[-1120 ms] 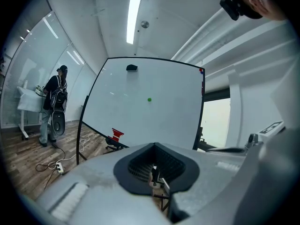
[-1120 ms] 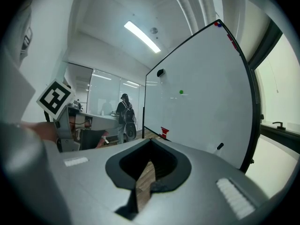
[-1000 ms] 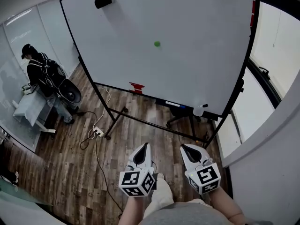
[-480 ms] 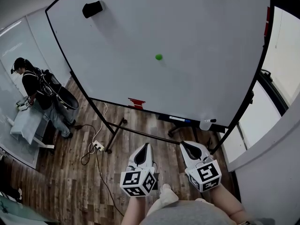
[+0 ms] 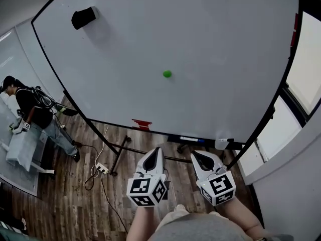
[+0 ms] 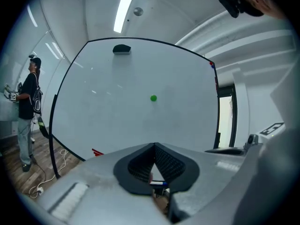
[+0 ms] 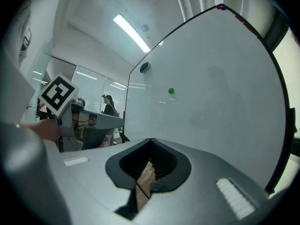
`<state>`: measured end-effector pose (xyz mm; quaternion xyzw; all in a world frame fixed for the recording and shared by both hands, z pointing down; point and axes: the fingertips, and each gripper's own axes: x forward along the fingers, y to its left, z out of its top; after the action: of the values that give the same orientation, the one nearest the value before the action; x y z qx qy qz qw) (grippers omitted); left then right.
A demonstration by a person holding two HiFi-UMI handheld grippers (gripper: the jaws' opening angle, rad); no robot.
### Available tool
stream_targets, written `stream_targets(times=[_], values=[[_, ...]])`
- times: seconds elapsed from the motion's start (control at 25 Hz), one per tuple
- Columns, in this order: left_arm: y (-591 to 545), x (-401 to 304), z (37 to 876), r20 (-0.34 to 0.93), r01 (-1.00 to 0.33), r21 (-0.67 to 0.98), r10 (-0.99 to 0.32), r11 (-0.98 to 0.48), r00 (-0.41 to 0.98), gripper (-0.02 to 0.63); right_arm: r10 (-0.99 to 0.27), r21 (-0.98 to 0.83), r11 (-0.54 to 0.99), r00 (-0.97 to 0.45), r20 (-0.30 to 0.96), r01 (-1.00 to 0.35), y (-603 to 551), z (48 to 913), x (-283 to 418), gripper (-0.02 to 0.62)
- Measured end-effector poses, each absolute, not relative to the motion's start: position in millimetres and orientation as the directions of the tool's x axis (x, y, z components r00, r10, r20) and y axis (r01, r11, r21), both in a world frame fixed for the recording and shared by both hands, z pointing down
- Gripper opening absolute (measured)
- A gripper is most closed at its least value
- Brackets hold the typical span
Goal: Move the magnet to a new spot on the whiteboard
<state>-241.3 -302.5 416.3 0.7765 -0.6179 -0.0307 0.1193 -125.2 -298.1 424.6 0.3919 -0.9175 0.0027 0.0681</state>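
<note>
A small green magnet (image 5: 167, 74) sticks near the middle of the big whiteboard (image 5: 210, 44). It also shows as a green dot (image 6: 153, 98) in the left gripper view and as a green dot (image 7: 171, 91) in the right gripper view. My left gripper (image 5: 154, 156) and right gripper (image 5: 199, 158) hang side by side low in the head view. Both are well short of the board and point toward it. Both are shut with nothing between their jaws. In their own views the left gripper's (image 6: 153, 147) and the right gripper's (image 7: 151, 142) tips meet at a point.
A black eraser (image 5: 84, 17) sits at the board's upper left. A red item (image 5: 142, 123), a marker (image 5: 193, 139) and a white bottle (image 5: 221, 143) are along its lower edge. The stand's legs, floor cables (image 5: 98, 157) and a person (image 5: 30, 109) lie to the left.
The whiteboard has grown larger in the head view and the magnet sits lower in the frame. Both grippers stay shut, low in the view.
</note>
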Motion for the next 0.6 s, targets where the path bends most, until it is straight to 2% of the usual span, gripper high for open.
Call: stream_targets(times=[0.6], values=[[-418, -239, 356, 0.046, -0.946, 0.073, -0.946, -0.317, 0.320, 0.005, -0.781, 0.063, 0.622, -0.611, 0.130, -0.781, -349, 427, -136, 0.002]])
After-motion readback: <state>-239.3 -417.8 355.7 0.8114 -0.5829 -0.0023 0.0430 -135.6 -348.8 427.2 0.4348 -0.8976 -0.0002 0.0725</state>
